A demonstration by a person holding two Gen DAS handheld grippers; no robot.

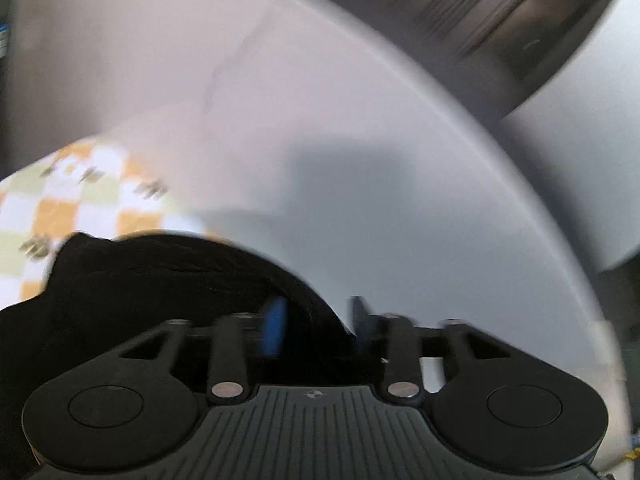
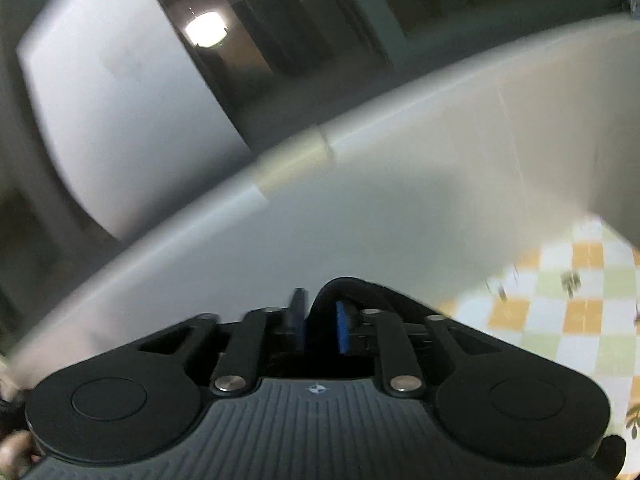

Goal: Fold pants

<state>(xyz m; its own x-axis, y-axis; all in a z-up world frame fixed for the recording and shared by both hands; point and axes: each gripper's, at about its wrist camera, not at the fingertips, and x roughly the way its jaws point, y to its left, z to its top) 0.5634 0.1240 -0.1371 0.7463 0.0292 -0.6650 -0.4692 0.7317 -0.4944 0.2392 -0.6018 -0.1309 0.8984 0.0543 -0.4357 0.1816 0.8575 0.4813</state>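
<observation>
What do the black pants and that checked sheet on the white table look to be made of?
Black pants: soft matte fabric, seemingly knit or cotton; it bunches in ridged folds between the left hand-held gripper fingers. Blur hides the weave.
Orange, green and white checked sheet: flat printed cloth or vinyl; cannot tell which.
White table: smooth, hard, faintly glossy, likely laminate or plastic.

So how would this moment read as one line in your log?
task: fold pants | left tool: shut on black pants | right tool: shut on pants | surface: white table, checkered cloth | views blurred

L hand-held gripper (image 1: 316, 328) clamped, R hand-held gripper (image 2: 322, 326) clamped
</observation>
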